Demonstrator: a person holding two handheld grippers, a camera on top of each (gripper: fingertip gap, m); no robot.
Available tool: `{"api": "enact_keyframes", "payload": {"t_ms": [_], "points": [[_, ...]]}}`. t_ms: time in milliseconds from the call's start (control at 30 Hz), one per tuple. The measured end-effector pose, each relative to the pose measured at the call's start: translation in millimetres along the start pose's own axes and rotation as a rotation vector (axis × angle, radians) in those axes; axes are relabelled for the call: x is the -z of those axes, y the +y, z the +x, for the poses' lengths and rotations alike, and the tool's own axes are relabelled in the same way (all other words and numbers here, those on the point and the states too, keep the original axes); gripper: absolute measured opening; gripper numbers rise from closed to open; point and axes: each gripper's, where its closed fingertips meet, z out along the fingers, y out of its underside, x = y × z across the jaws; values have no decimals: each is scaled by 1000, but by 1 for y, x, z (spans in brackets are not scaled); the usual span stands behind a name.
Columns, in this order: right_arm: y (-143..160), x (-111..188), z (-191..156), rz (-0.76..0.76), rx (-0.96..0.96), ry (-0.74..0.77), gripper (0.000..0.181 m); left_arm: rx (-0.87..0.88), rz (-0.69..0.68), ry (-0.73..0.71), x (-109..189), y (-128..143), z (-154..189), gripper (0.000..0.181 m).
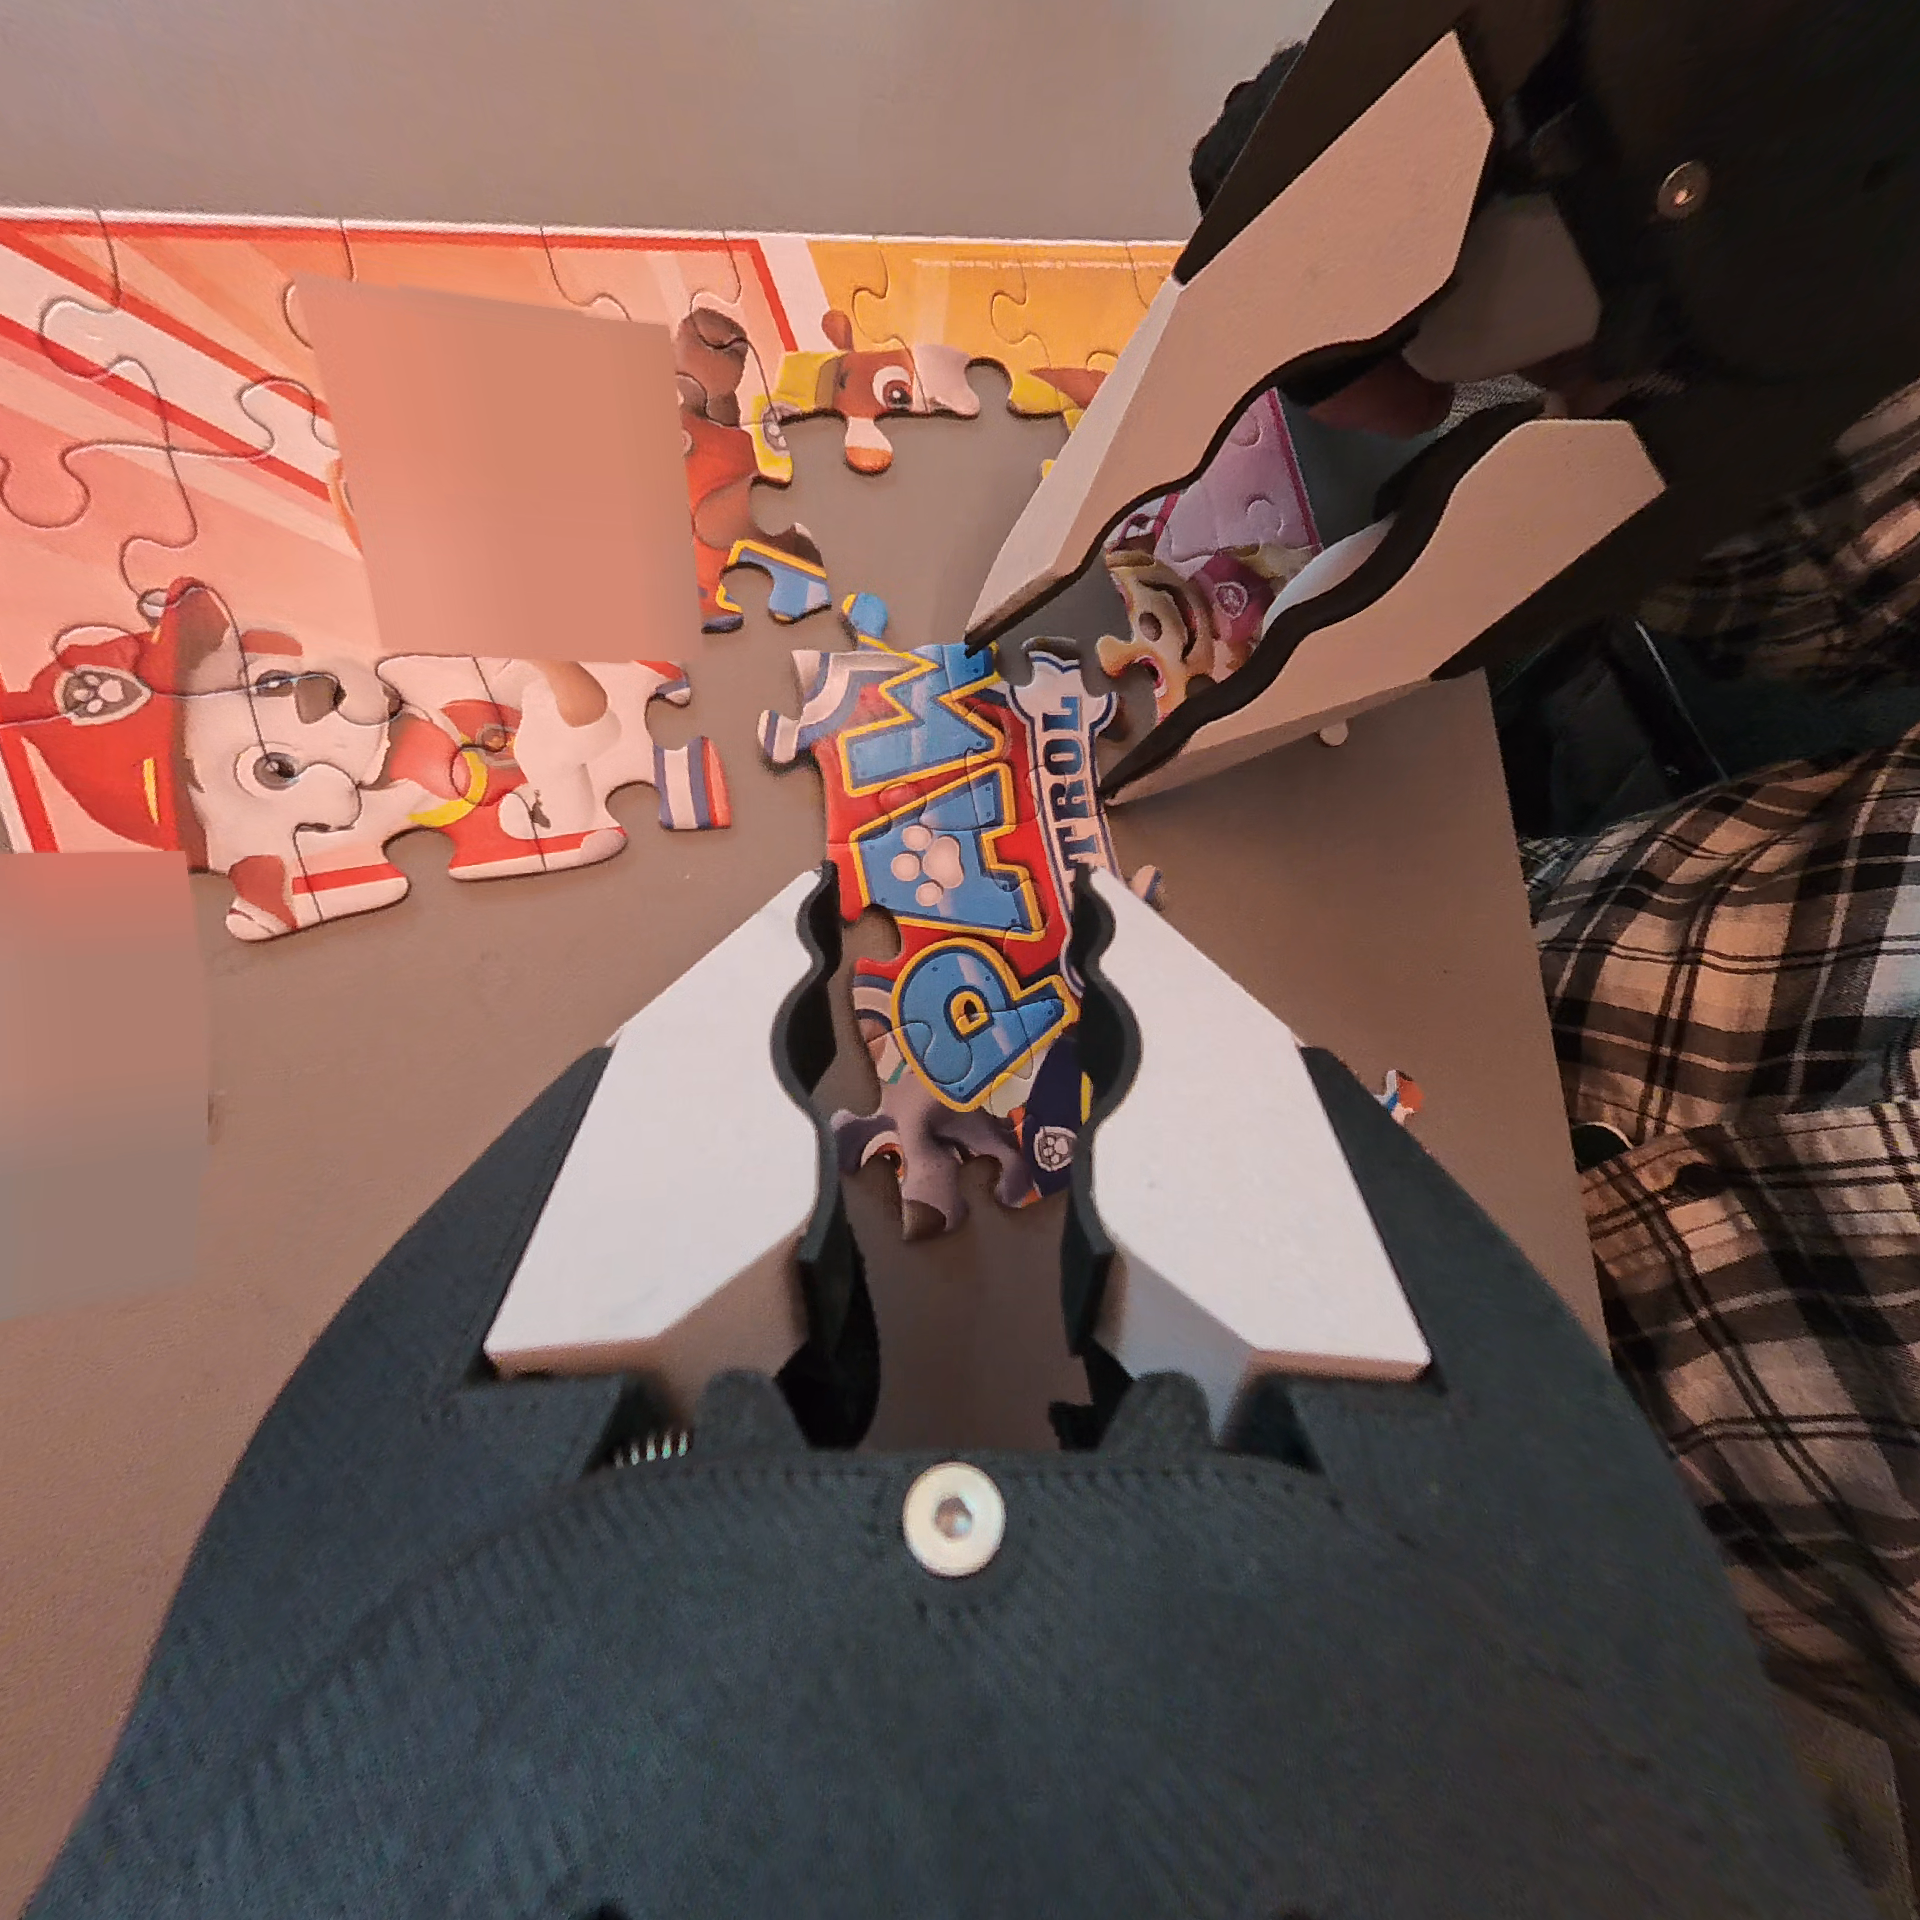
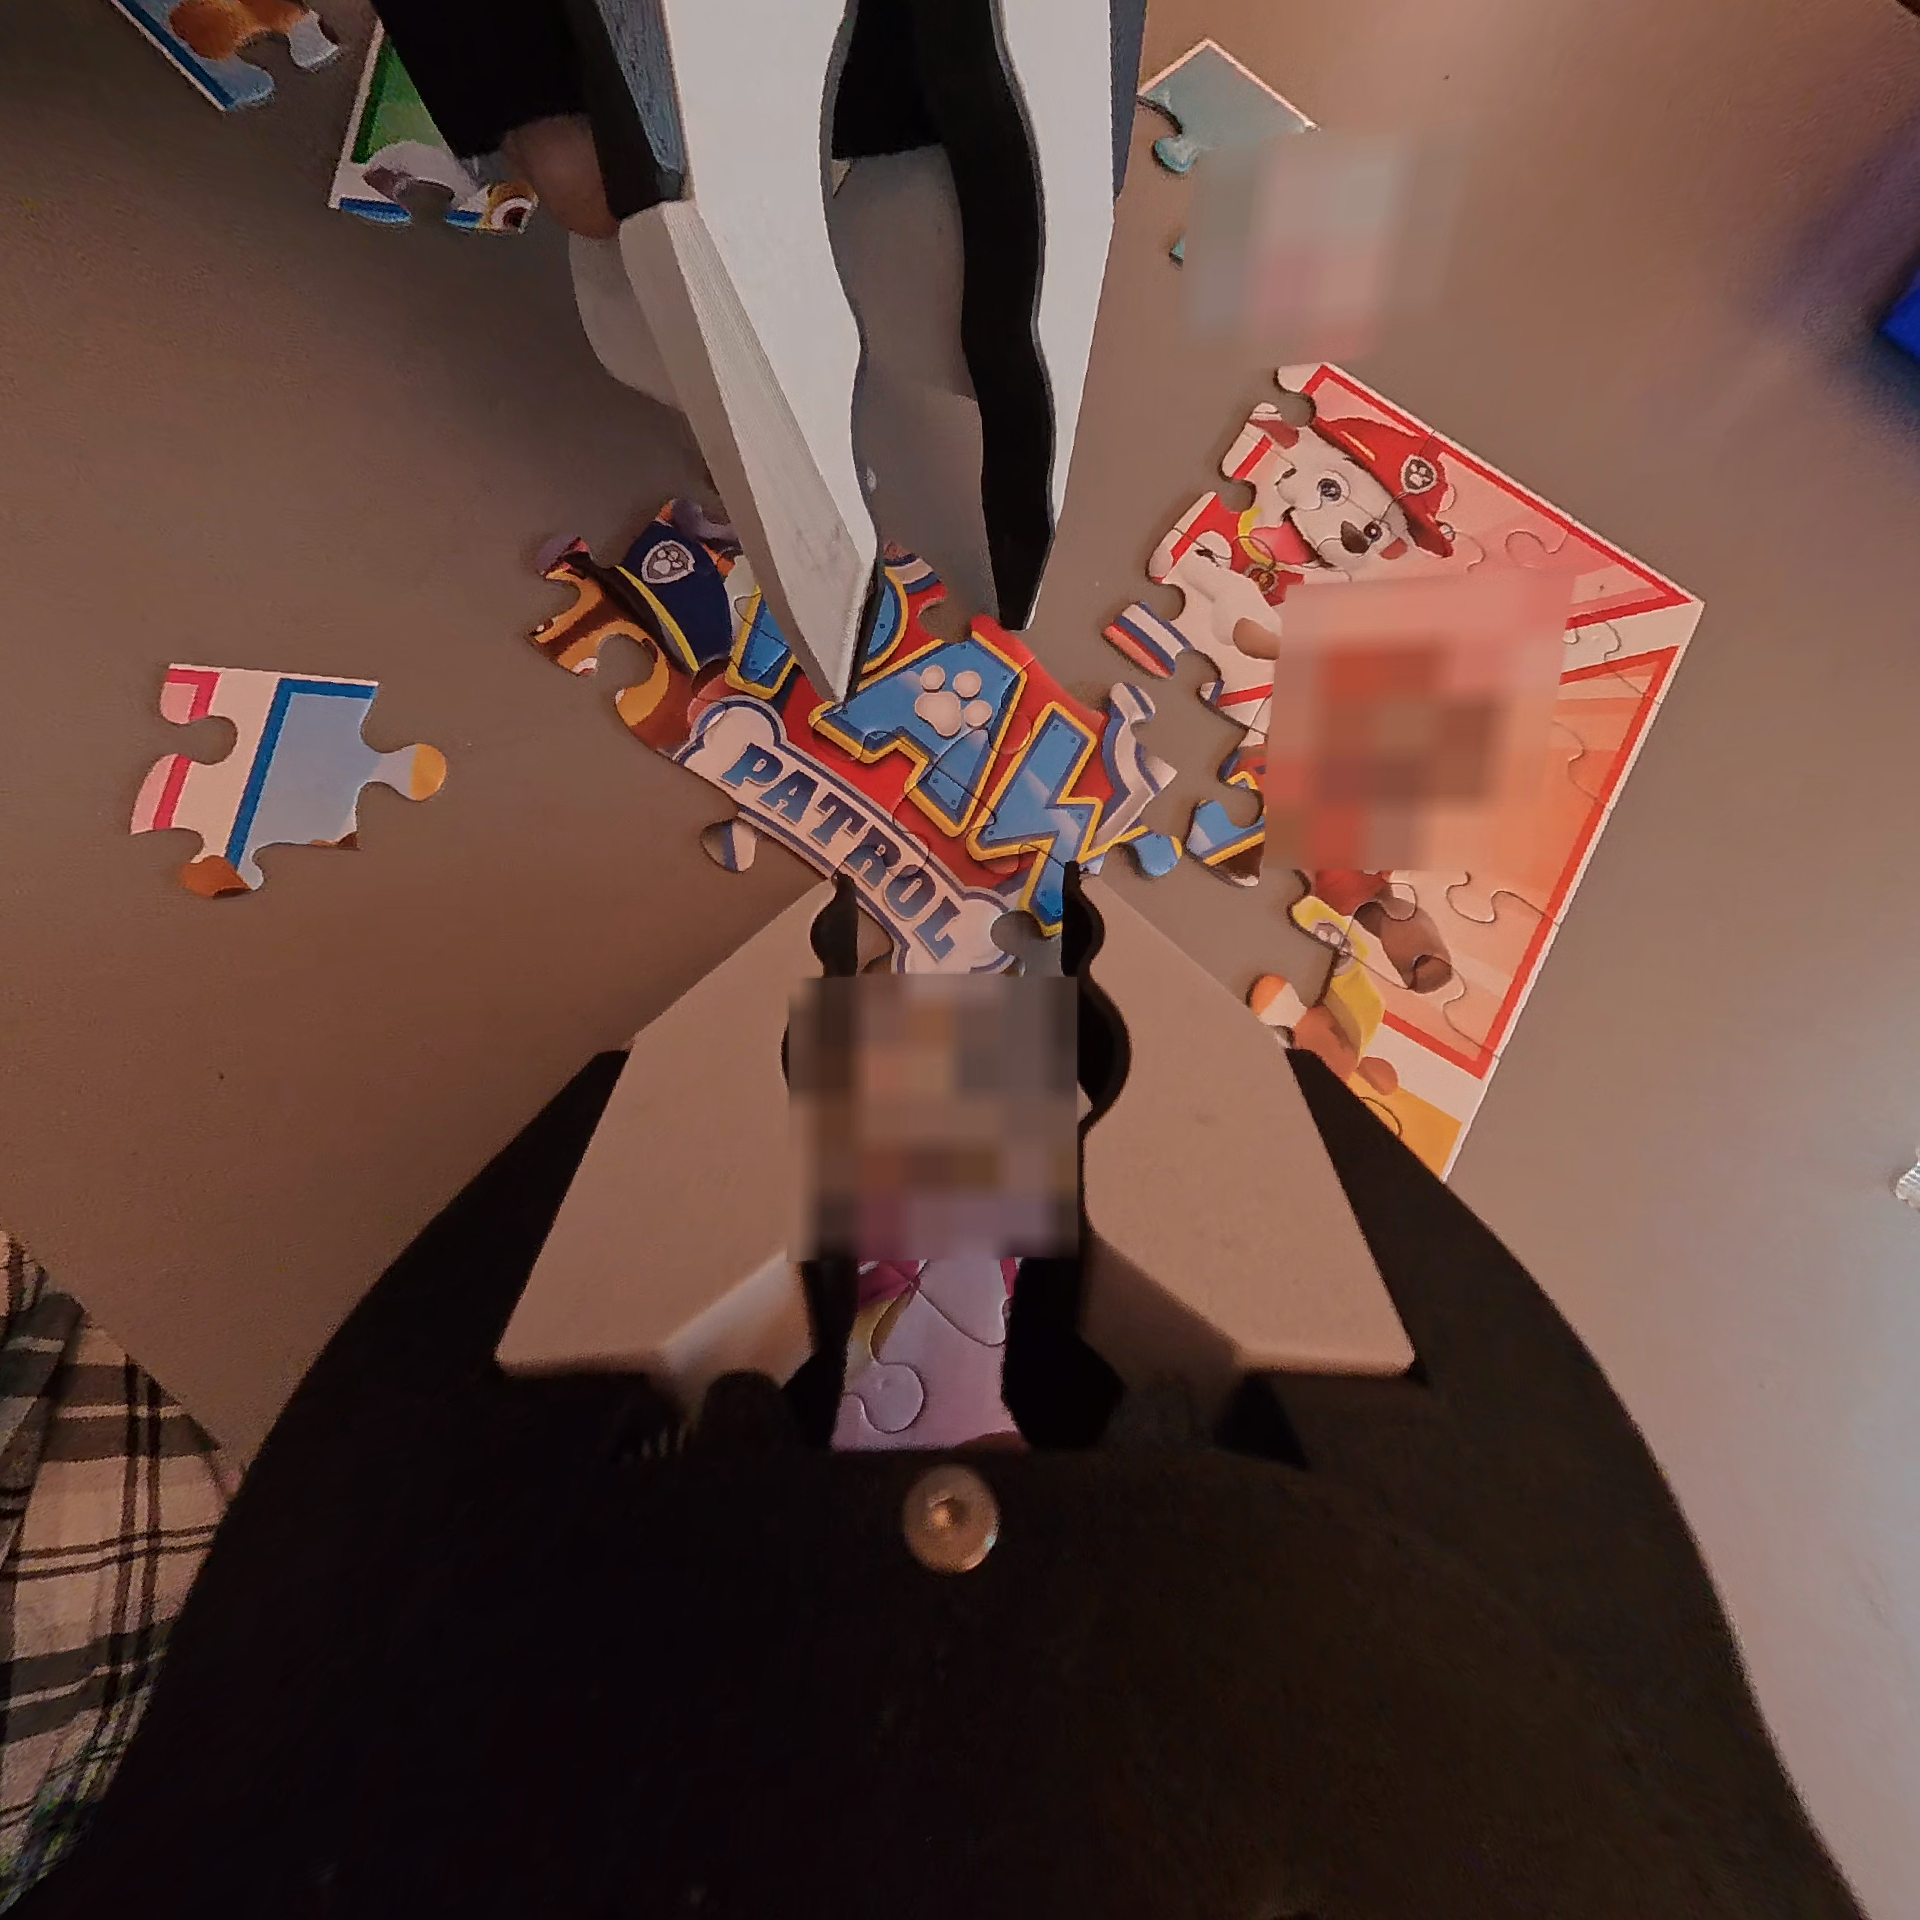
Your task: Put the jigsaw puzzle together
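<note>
A cluster of joined puzzle pieces with a red and blue logo [image 1: 935,831] lies on the grey-brown table [image 1: 416,1143]. My left gripper [image 1: 956,894] is open, with its fingertips down over the near end of the cluster. My right gripper [image 1: 1039,717] is open too, with its tips at the far end. A large joined red and orange section [image 1: 156,416] lies to the left, a small gap away from the cluster. In the right wrist view, the right gripper [image 2: 956,894] and left gripper [image 2: 925,649] face each other over the cluster [image 2: 935,769]. The red section [image 2: 1621,707] lies to the right.
A pink joined section [image 2: 925,1340] lies under my right gripper and also shows in the left wrist view [image 1: 1226,540]. A loose blue and white piece [image 2: 270,769] lies to the left, with more pieces [image 2: 416,166] farther off. A person's plaid clothing [image 1: 1714,1039] is beyond the table edge. Spacing between my two grippers at the tips: around 5 centimeters. Both grippers' tips are roughly 15 centimeters from the red section [image 2: 1621,707]. It turns up in the left wrist view [image 1: 170,260] as well.
</note>
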Motion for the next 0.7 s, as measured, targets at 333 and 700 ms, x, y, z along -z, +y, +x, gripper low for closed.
{"api": "enact_keyframes", "payload": {"t_ms": [333,700], "points": [[-1,-1,6,3,13,32,35,-2,46,-23,6,-8,-3,42],[-6,-7,17,-27,4,26,33,31,-2,-66,0,-4,-22,39]]}}
